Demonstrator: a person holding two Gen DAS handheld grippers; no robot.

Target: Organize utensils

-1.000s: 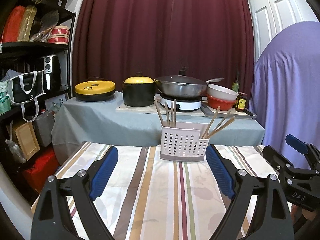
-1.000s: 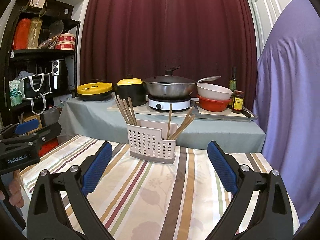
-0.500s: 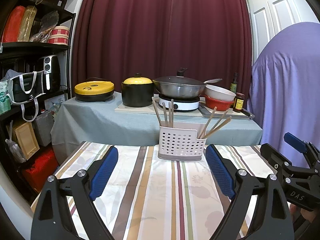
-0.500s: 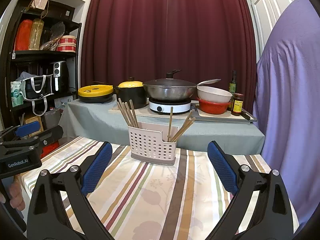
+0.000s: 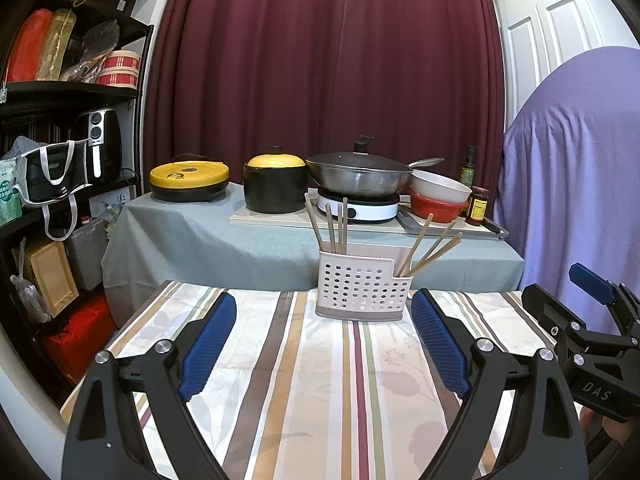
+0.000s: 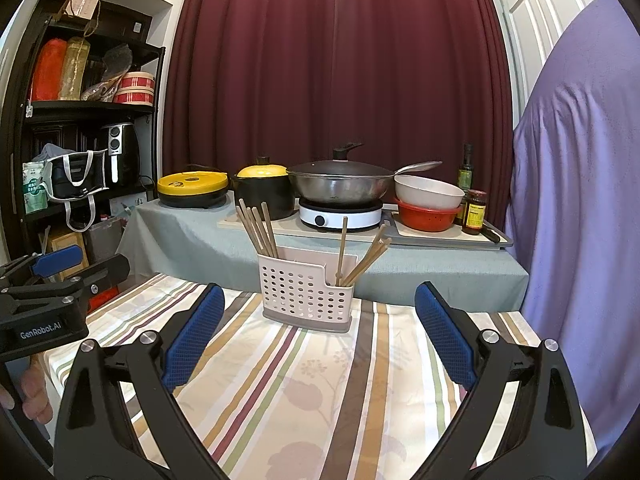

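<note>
Hovering empty: left gripper [image 5: 322, 344] and right gripper [image 6: 318, 340] both spread wide, nothing between the jaws. Chopsticks [image 6: 256, 226] already stand in the perforated utensil caddy [image 5: 362, 294], split across its two compartments, some leaning; looks mostly sorted, maybe consolidating left. Caddy sits at the far edge of the striped tablecloth [image 5: 320, 400]. Behind: covered wok [image 5: 358, 176], maroon curtain [image 5: 320, 60].

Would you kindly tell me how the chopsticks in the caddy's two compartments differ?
The taller compartment's chopsticks stand bunched and lean left; the lower compartment's chopsticks spread apart, most leaning right. The bunch looks fuller. Both sets are brown sticks standing in the perforated caddy.
</note>
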